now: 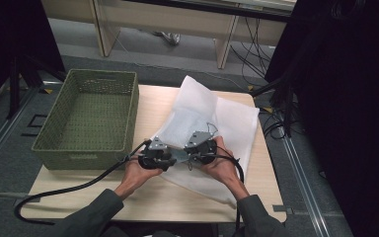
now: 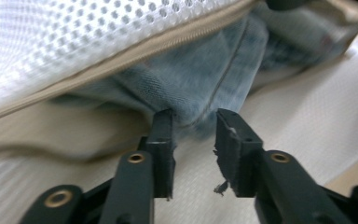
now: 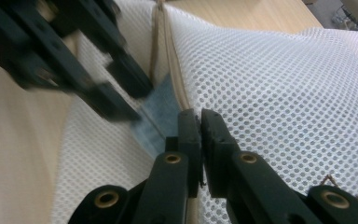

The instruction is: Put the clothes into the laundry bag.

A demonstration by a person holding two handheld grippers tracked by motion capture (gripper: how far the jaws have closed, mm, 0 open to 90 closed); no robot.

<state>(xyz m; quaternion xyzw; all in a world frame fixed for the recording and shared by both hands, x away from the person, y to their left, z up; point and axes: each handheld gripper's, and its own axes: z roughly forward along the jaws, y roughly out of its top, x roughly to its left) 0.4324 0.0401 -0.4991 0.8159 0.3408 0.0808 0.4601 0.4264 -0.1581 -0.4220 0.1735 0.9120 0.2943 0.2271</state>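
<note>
1. High view: both hands are close together at the front of the table, and I've got the left gripper and right gripper side by side on the near edge of a white mesh bag. The bag lies flat across the right half of the table, with one corner sticking past the far edge. A green basket sits on the left, just beside the bag. Cables trail back off both grippers toward me.

2. Left gripper view: the jaws are pinching a fold of blue denim that pokes out of the bag's mouth. Both pads press into the cloth, so that one's grasping the denim. The bag's upper mesh layer and its beige zip edge hang right over the denim.

3. Right gripper view: these jaws are clenched nearly together on the bag's beige edge, with the mesh spreading out to the right. The other gripper shows at upper left, holding the denim just beside my jaws.
</note>
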